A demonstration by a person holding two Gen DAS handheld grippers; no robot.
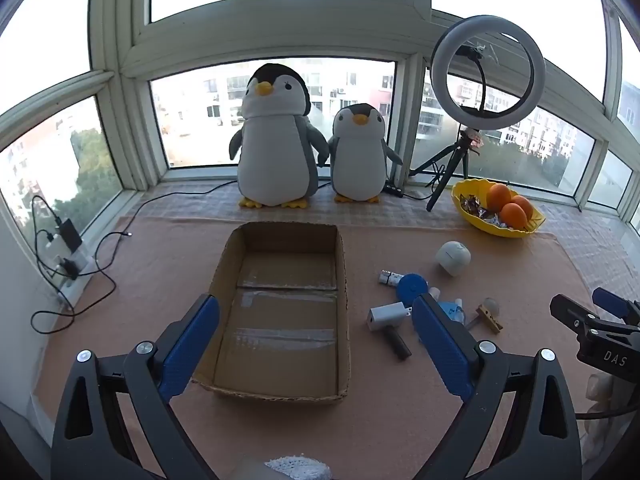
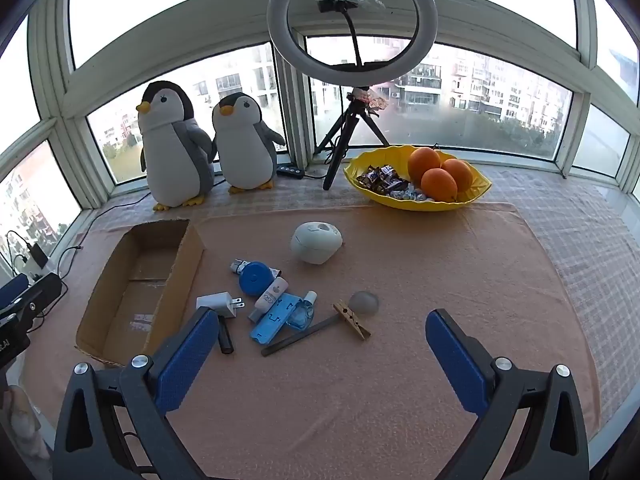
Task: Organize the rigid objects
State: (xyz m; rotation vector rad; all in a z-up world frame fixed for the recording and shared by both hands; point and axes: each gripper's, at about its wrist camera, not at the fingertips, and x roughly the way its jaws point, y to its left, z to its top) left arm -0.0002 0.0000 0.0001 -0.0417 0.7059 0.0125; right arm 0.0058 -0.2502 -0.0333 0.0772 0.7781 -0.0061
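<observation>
Hiding charger (image 2: 218, 304) corner behind right gripper (image 2: 320, 330) fingers (image 2: 188, 356)

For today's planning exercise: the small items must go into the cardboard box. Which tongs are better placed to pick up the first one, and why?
Probably the right tongs: open and empty, they face the wooden clothespin and blue holder. The left tongs, also open, hang over the empty cardboard box.

Two plush penguins (image 2: 176, 144), three oranges (image 2: 438, 174) in one yellow bowl (image 2: 472, 196), one cardboard box (image 1: 280, 312), one ring light (image 2: 352, 14) — plus one each: white charger plug (image 2: 218, 305), blue tape measure (image 2: 254, 278), wooden clothespin (image 2: 352, 320).
</observation>
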